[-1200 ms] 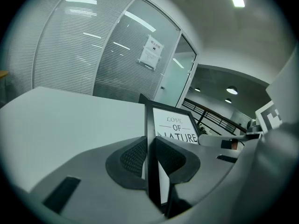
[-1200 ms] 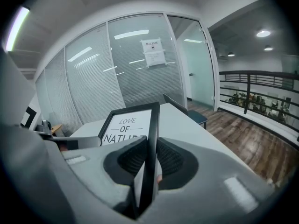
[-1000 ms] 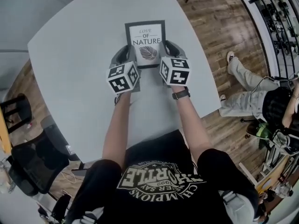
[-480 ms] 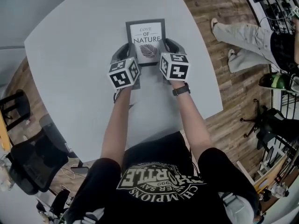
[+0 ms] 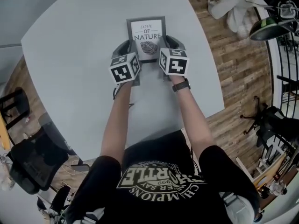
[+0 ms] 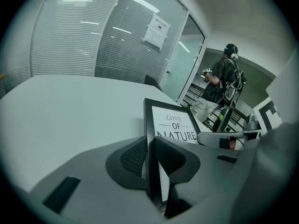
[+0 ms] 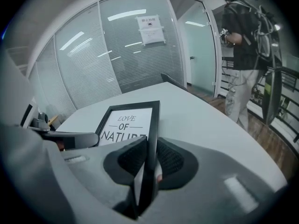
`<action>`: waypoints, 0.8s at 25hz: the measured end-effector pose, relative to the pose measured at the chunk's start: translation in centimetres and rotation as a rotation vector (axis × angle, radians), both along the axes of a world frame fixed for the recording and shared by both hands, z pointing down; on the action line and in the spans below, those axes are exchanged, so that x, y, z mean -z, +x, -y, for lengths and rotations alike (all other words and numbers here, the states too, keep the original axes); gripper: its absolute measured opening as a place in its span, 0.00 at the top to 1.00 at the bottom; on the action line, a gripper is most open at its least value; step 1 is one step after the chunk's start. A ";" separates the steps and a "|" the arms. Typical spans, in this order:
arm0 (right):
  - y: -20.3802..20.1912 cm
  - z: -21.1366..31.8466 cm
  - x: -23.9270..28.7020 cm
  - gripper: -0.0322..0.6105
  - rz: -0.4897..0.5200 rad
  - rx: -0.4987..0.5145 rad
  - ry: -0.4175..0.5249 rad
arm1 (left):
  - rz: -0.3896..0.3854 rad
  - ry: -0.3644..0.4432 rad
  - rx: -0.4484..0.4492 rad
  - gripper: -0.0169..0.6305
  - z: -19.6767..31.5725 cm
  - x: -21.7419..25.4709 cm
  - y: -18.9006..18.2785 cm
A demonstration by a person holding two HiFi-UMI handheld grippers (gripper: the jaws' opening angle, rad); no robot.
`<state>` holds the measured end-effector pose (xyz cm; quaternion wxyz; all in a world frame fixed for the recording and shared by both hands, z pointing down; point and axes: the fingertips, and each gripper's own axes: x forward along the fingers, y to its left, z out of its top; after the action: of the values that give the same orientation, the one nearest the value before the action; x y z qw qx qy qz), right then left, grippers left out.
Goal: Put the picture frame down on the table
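Observation:
A black picture frame (image 5: 146, 36) with a white "LOVE OF NATURE" print and a leaf lies face up over the grey table (image 5: 74, 64). My left gripper (image 5: 127, 48) is shut on its left edge, and in the left gripper view the frame (image 6: 172, 122) runs between both pads (image 6: 133, 157). At the opposite side, my right gripper (image 5: 166, 45) is shut on the right edge, with the frame (image 7: 127, 121) pinched between its pads (image 7: 170, 158). Whether the frame touches the table, I cannot tell.
The table's right edge (image 5: 212, 59) drops to a wooden floor. A black office chair (image 5: 35, 155) stands at the lower left. A person (image 7: 245, 45) walks past on the right, beyond the table. Glass walls with blinds (image 6: 79, 31) close the far side.
Both grippers and the frame have shifted slightly farther across the table. The person at the right has walked toward the far side of the room.

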<state>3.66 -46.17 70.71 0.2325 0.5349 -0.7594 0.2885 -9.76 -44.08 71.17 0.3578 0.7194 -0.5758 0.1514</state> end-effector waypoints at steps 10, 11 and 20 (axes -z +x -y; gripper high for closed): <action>-0.3 0.4 -1.6 0.85 -0.031 0.014 -0.037 | -0.006 -0.049 0.007 0.87 0.2 -1.7 -0.2; -0.3 0.4 -1.7 0.85 -0.035 0.016 -0.041 | -0.003 -0.056 0.007 0.87 0.2 -1.8 -0.2; -0.5 0.3 -2.8 0.85 -0.077 0.041 -0.078 | 0.002 -0.101 0.001 0.87 0.0 -2.9 -0.2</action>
<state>3.11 -46.48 73.49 0.2878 0.5204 -0.7489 0.2922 -10.00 -44.11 74.11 0.3930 0.7001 -0.5681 0.1808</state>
